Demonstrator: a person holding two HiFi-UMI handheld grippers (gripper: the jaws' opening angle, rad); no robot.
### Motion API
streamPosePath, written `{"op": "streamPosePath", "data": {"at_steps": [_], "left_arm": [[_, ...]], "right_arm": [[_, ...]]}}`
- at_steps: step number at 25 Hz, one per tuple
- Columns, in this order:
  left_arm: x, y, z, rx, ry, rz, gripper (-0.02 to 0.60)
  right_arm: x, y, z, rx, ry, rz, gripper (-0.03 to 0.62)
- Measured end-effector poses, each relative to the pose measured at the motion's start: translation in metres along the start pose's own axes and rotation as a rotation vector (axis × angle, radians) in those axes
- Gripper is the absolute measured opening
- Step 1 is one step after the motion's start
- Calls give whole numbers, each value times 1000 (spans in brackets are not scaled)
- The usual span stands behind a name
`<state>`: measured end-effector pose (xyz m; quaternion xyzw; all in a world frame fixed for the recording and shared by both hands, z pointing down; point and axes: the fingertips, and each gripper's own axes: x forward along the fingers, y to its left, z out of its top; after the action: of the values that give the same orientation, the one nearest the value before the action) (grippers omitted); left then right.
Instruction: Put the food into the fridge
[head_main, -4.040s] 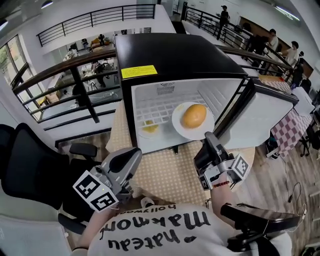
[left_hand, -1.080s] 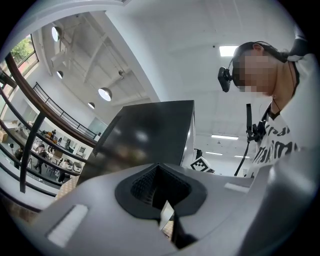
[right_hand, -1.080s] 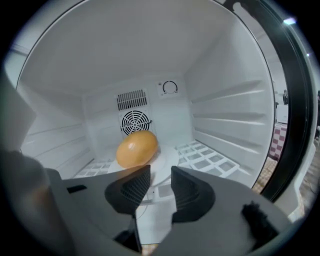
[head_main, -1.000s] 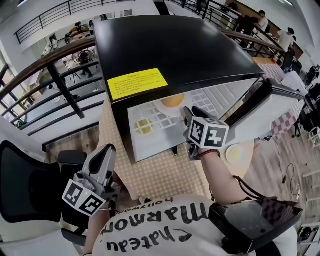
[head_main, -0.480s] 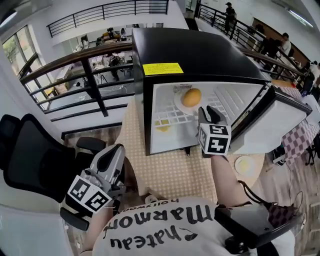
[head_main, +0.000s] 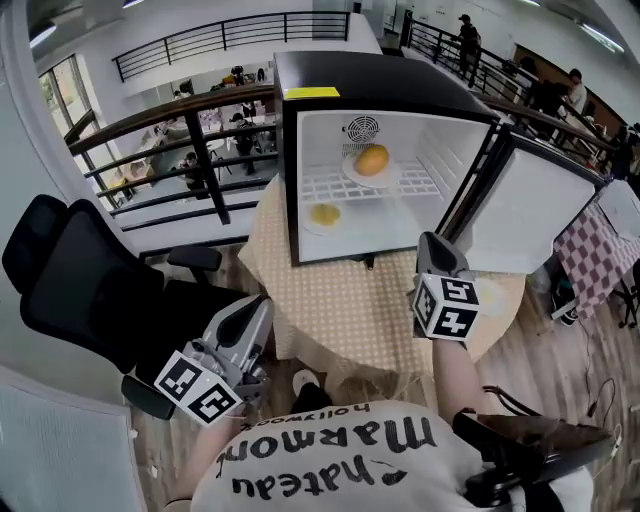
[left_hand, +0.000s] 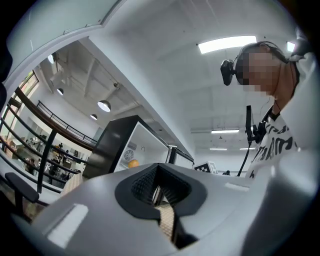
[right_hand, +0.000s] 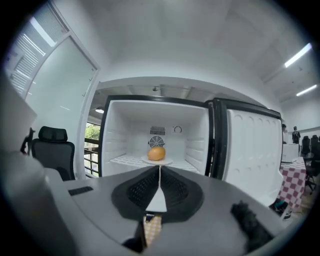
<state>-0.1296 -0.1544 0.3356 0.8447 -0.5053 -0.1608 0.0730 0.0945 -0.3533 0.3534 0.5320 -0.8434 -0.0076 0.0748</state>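
Right claw (head_main: 436, 246) backed out of fridge (head_main: 370, 75), jaws just closed, empty.

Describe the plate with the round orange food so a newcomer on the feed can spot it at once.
Start at the black mini fridge with its door open, and look to the white wire shelf inside. The white plate sits on it toward the back, under the round fan grille. It carries one round orange food, larger and higher than the pale yellow piece lower left.
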Motion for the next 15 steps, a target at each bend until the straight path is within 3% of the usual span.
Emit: {"op": "streamPosePath", "data": {"at_steps": [5, 10, 15], "left_arm": [[-37, -51, -35, -60, 43, 13, 5], [-53, -91, -42, -58, 83, -41, 5], [-73, -120, -45, -72, 94, -104, 6]], "right_arm": [[-81, 2, -29, 54, 48, 62, 15], [-152, 23, -38, 92, 107, 152, 15], [-203, 32, -44, 51, 128, 133, 15]]}}
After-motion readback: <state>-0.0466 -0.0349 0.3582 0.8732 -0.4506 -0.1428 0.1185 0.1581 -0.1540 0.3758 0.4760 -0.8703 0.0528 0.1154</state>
